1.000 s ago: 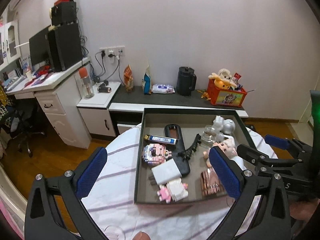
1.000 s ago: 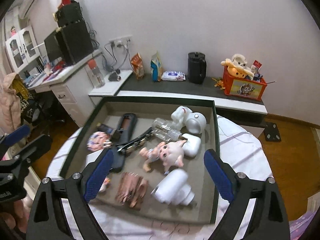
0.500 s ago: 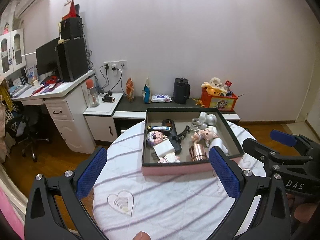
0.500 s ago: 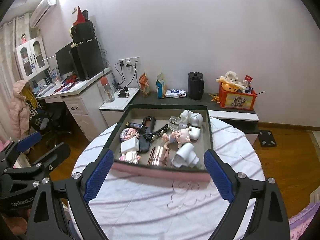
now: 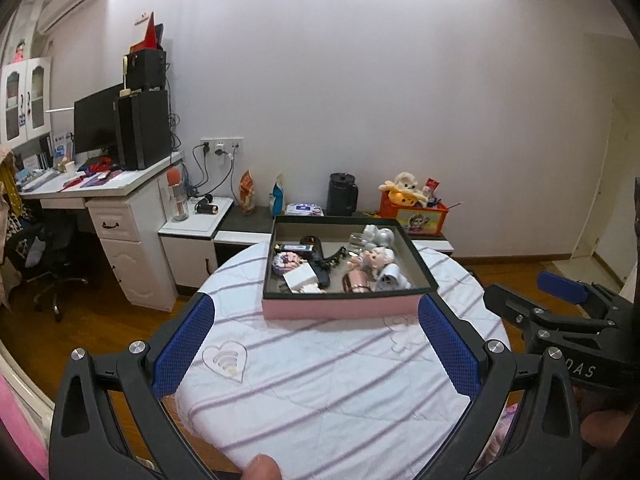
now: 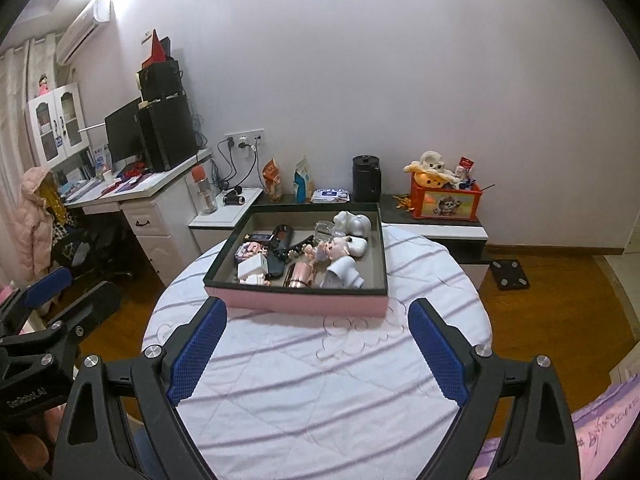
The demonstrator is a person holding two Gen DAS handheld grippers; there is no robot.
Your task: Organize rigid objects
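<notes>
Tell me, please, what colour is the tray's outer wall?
Pink, under a dark rim; the tray shows best in the right wrist view.

desk (image 5: 100, 184) | monitor (image 5: 94, 126) on it | black kettle (image 6: 366, 178) | toy crate (image 6: 446, 202) (plush on top) beside wall

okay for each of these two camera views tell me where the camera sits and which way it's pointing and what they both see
Left wrist: sits on the left hand-held gripper, open, above the near edge of the round table, facing the pink box and back wall; the right hand-held gripper and a fingertip show.
Right wrist: sits on the right hand-held gripper, open, facing the same way from further right; the left hand-held gripper shows at left.
Shared: table, pink box, black kettle, desk.
</notes>
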